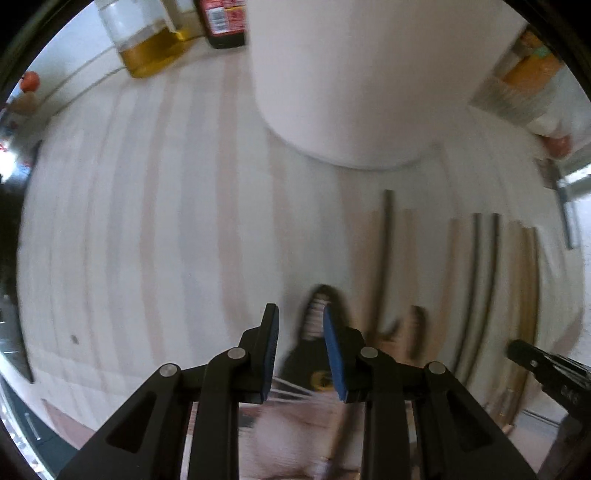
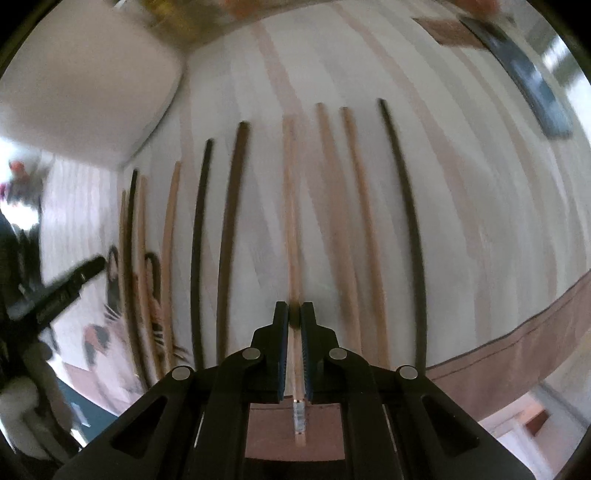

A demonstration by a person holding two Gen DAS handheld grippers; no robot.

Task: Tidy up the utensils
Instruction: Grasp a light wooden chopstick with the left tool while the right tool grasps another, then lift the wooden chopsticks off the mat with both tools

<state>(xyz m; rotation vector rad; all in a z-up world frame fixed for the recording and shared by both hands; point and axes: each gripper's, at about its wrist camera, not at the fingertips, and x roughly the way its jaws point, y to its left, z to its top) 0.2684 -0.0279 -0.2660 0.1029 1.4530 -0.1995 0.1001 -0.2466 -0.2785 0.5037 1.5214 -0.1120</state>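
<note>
Pale striped wooden tabletop (image 1: 147, 221) fills both views. Oil bottle (image 1: 147, 40) and dark red-labelled bottle (image 1: 225, 22) far left, white wall (image 1: 62, 55) behind. Brown edge strip (image 2: 517, 332) near right.

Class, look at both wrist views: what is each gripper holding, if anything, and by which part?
The right gripper clamps a light wooden chopstick near the end with the silver band. The left gripper is open, holding nothing.

right gripper (image 2: 294, 319) at lower centre is closed on a light wooden chopstick (image 2: 291, 206); more chopsticks (image 2: 343, 229) lie in a row on the wooden table (image 2: 480, 184).
</note>
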